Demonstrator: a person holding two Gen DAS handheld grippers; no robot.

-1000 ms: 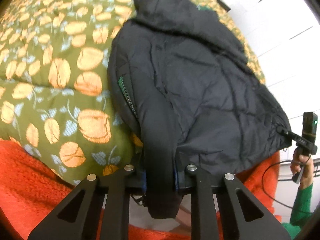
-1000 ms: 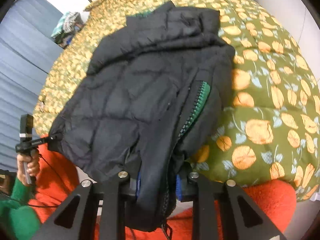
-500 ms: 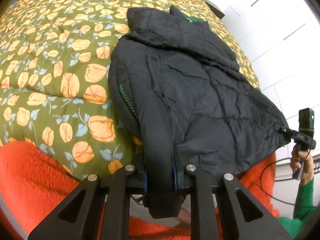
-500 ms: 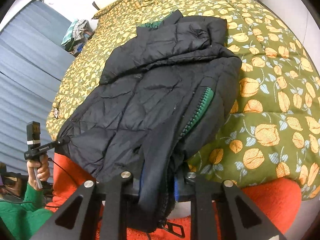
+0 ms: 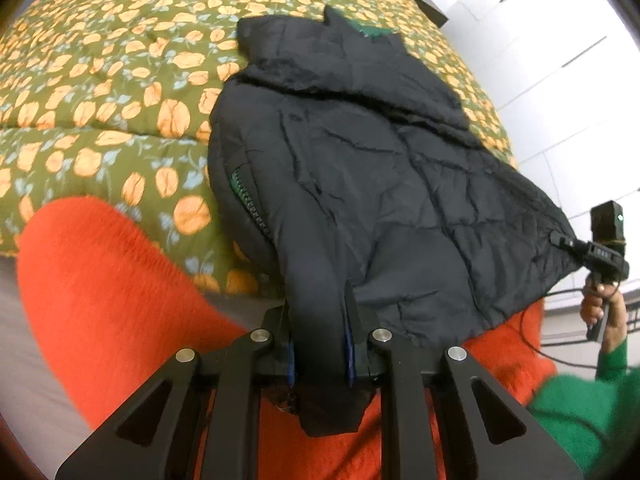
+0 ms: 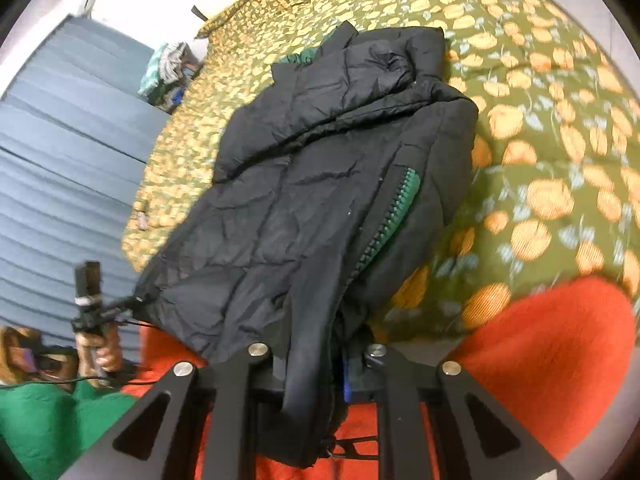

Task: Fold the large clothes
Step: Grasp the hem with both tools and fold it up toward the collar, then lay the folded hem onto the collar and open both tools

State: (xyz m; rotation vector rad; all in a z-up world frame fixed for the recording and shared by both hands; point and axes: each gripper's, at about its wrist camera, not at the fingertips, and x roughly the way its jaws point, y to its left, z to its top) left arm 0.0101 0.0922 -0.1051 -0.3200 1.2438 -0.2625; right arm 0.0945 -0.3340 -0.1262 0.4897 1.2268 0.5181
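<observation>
Black puffer jacket (image 5: pixel 360 168) lies lengthwise on the green quilt (image 5: pixel 100 92) with orange flowers, hem lifted off the near edge. Left gripper (image 5: pixel 319 334) pinches one hem corner, fabric bunched between narrow fingers. Right gripper (image 6: pixel 310 364), jaws closing, clamps the other hem corner beside the green-backed zipper (image 6: pixel 394 208). Orange fleece (image 6: pixel 540 340) below the quilt.

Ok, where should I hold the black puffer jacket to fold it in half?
By the bottom hem at its two corners, from the near edge of the bed: the hem overhangs there, collar far. The left gripper clamps one corner; the right gripper is closing its jaws on the other.
</observation>
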